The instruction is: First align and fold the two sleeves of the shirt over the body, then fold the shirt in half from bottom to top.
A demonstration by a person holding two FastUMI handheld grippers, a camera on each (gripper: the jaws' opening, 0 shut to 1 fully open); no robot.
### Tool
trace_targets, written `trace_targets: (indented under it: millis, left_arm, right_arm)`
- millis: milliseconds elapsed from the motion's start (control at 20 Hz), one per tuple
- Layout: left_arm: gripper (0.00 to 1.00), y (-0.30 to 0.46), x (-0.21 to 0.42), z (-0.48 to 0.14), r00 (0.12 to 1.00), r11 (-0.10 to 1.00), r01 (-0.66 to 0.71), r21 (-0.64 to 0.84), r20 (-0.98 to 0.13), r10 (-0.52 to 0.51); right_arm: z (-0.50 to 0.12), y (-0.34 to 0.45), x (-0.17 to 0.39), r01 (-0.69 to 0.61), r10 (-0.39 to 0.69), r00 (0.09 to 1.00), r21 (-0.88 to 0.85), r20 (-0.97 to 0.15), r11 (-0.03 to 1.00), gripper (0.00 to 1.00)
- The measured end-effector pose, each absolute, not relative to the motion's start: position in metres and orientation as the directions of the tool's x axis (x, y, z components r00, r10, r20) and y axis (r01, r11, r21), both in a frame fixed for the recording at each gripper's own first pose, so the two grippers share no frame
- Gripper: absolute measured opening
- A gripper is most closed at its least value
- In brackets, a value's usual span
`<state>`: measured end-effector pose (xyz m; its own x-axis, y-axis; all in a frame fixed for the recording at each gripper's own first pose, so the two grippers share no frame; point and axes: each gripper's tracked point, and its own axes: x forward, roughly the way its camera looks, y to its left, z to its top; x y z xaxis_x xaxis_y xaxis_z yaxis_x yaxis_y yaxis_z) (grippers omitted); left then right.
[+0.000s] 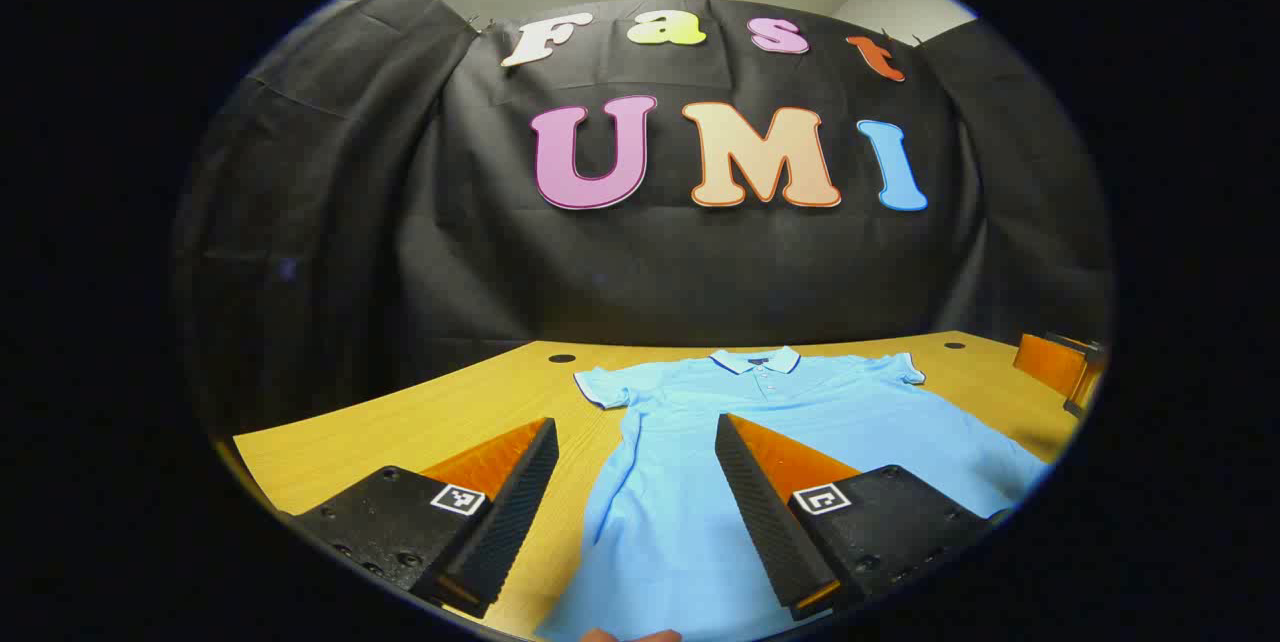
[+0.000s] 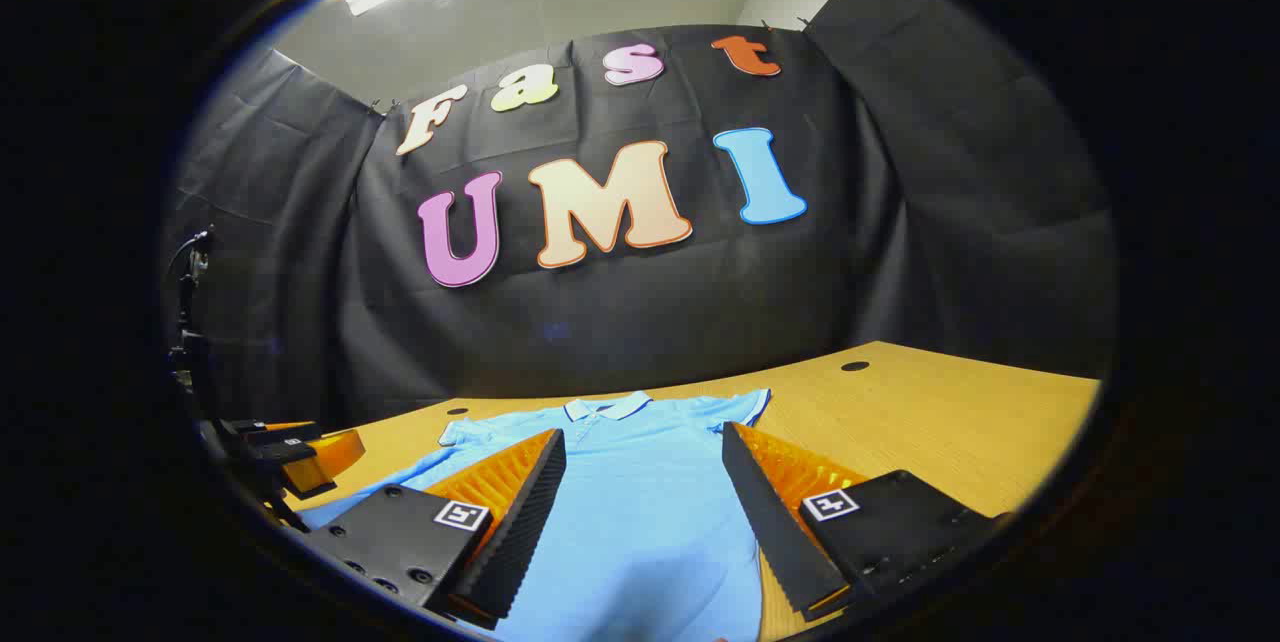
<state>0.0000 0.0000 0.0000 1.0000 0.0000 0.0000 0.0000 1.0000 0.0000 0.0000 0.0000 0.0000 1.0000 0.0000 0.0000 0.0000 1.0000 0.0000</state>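
A light blue short-sleeved polo shirt (image 1: 800, 422) with a white-trimmed collar (image 1: 756, 360) is lying flat, front up, on the yellow wooden table (image 1: 450, 412), its collar pointing toward the black cloth wall and its hem running toward the person. Both short sleeves, the one on the left (image 1: 603, 388) and the one on the right (image 1: 905, 368), are spreading out to the sides, so no fold looks begun yet. The left gripper (image 1: 635, 502) is hovering above the shirt's left flank with its fingers spread apart, gripping nothing. The right gripper (image 2: 645, 512) is hanging over the middle of the shirt (image 2: 640, 492), its fingers likewise parted and empty. In the right gripper view, the left gripper (image 2: 290, 452) is showing off by the far sleeve. I would judge the sleeve fold is the step at hand: each claw should be pinching its sleeve (image 2: 745, 407) at the outer cuff edge, lifting only a little, and laying it inward so the two cuffs line up level across the chest without dragging the body cloth.
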Motion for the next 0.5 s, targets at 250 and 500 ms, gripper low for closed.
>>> trace_targets:
  millis: [250,500]
  left_arm:
    - [0.95,0.0009,-0.0004,0.0016,1.0,1.0,-0.001,-0.001,0.008,0.001]
    - [0.95,0.0011,-0.0007,0.0011,1.0,1.0,0.0,-0.001,0.009,0.0]
  right_arm:
    - [-0.0005,-0.0007,0.0007,0.004,-0.004,1.0,-0.001,0.0,1.0,0.97]
    - [0.001,-0.0012,-0.0008,0.005,-0.005,1.0,-0.003,0.008,1.0,0.97]
